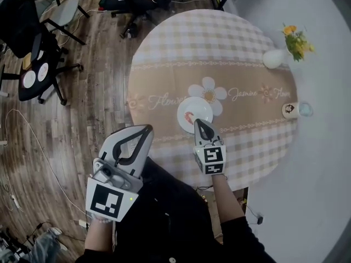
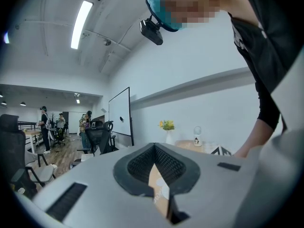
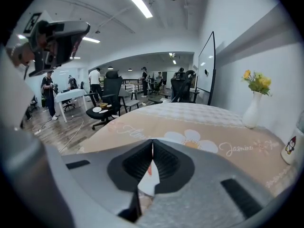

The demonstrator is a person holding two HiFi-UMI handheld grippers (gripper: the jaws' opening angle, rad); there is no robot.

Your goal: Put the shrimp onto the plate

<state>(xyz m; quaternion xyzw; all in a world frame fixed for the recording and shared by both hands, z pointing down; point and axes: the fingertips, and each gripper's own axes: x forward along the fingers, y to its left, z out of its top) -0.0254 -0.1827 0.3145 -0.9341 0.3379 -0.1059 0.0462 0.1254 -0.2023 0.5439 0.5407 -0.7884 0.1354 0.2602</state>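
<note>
A small white plate (image 1: 198,110) sits on the round table (image 1: 247,147) beside a printed daisy. A red shrimp (image 1: 189,116) lies on the plate's near left part. My right gripper (image 1: 198,123) is shut and holds nothing, with its tip over the plate's near rim, just right of the shrimp. In the right gripper view the plate (image 3: 148,186) and a bit of orange shrimp (image 3: 149,170) show through the gap below the meeting tips (image 3: 152,144). My left gripper (image 1: 148,129) is shut and empty, held at the table's near left edge.
A white vase (image 1: 273,58) with yellow flowers stands at the table's far right. A small mug (image 1: 290,110) and a glass (image 1: 305,109) stand at the right edge. Office chairs (image 1: 41,64) stand on the wooden floor to the left. People stand far off in the room.
</note>
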